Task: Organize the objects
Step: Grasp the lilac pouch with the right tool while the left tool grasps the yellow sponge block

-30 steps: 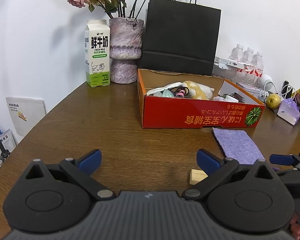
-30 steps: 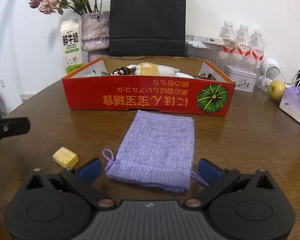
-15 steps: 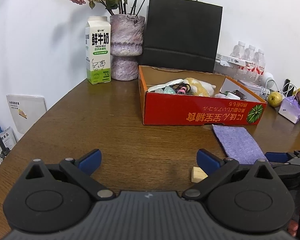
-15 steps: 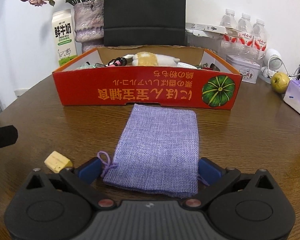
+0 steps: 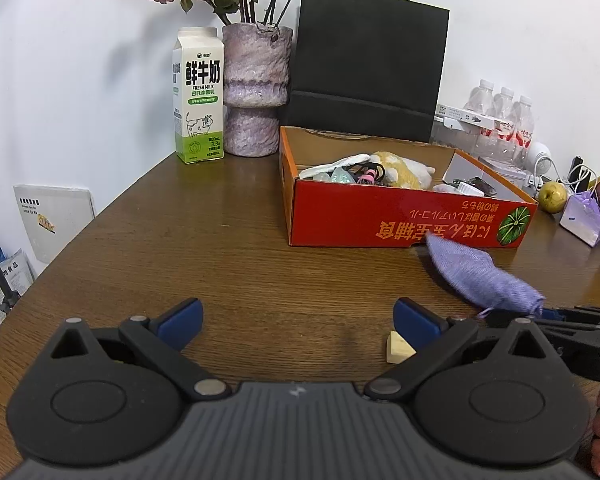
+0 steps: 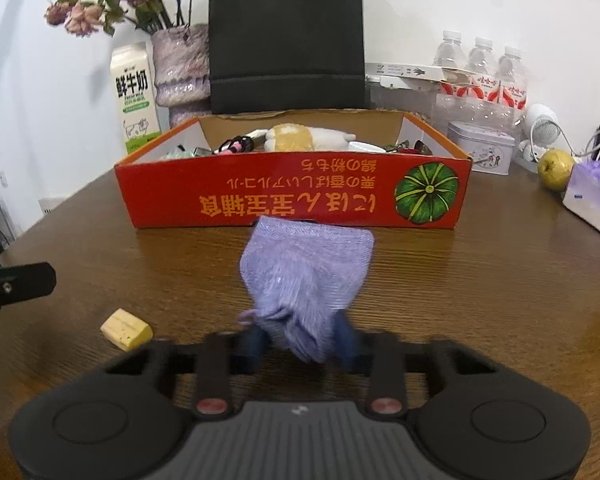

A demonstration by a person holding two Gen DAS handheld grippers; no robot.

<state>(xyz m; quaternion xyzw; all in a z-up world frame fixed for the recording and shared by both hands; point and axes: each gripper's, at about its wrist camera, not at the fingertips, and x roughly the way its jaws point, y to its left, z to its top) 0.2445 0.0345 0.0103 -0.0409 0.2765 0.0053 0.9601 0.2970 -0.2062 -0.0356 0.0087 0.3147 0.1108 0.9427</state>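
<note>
Right claw pinching the pouch on the bench

The bench (image 6: 480, 300) carries a red box (image 6: 292, 196) of odds and ends; just before it lies the purple pouch (image 6: 306, 276), its near end bunched between the right claw (image 6: 300, 340), whose jaws have just closed on it. The left claw (image 5: 298, 320) stands wide open and empty, a small yellow block (image 5: 398, 347) by its right finger.
</note>
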